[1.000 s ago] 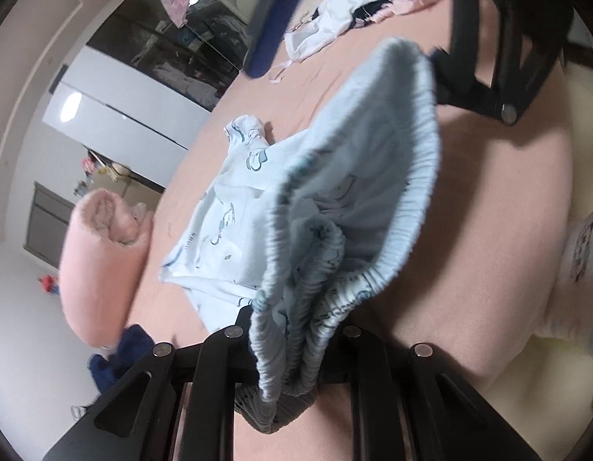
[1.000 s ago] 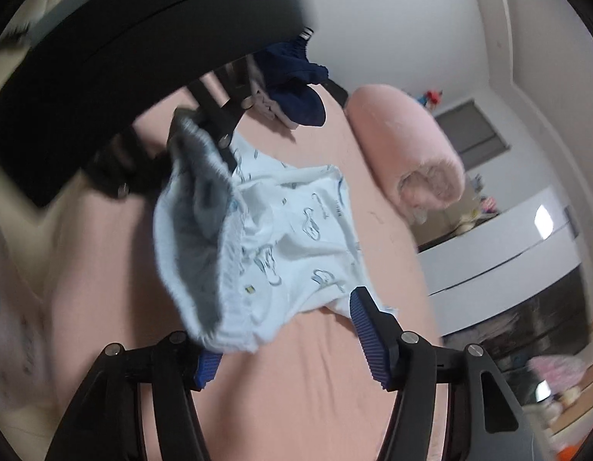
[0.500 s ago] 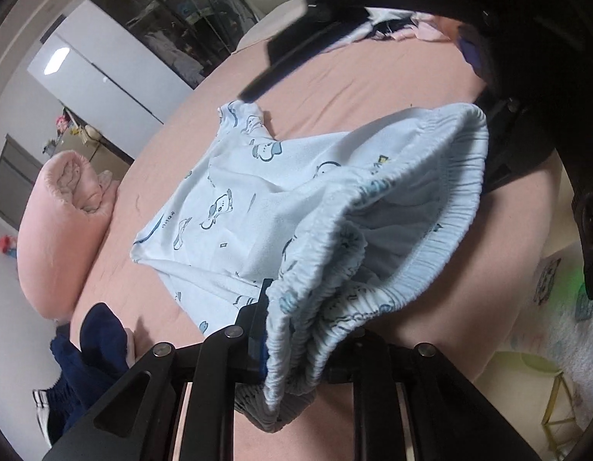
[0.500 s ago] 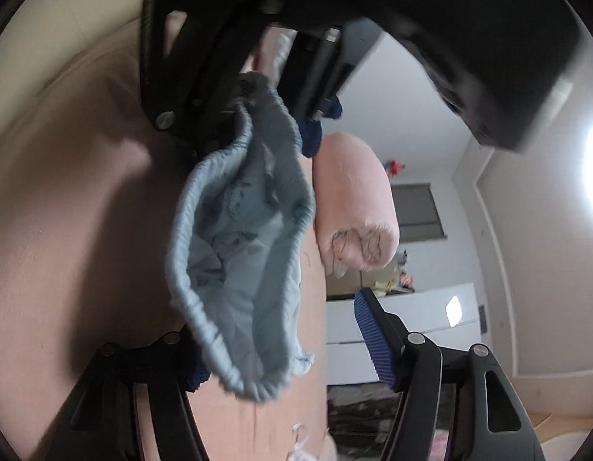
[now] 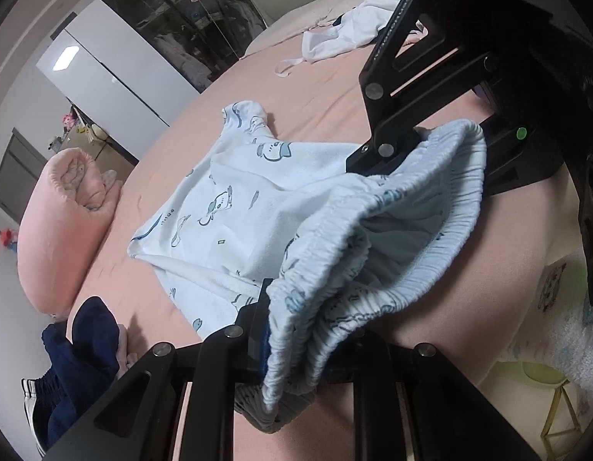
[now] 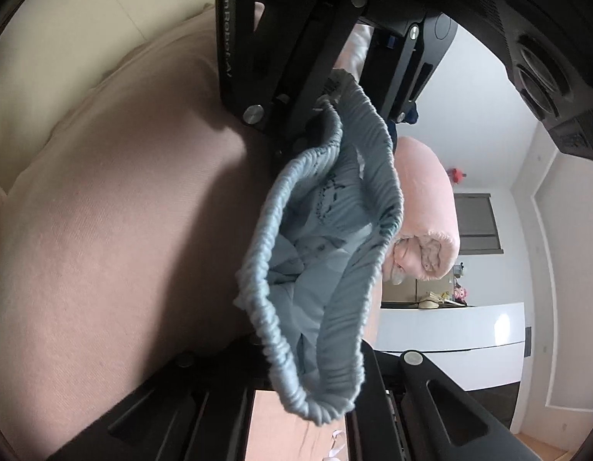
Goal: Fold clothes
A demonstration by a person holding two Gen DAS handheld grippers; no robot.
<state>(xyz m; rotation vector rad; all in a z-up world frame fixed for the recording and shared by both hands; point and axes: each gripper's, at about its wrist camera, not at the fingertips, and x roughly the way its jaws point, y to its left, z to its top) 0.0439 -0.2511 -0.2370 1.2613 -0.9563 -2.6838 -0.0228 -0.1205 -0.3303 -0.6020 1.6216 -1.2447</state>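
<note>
Both grippers, left gripper [image 5: 292,361] and right gripper [image 6: 315,380], clamped on pants' waistband [image 5: 392,253]; legs dragging beside pink roll [image 5: 62,223], risking bunching, slipping.

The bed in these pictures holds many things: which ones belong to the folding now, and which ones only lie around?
In the job:
- light blue printed pants, waistband stretched between both grippers
- left gripper
- right gripper

Lying about:
- rolled pink blanket
- navy garment
- white clothes
- pink bed sheet
</note>
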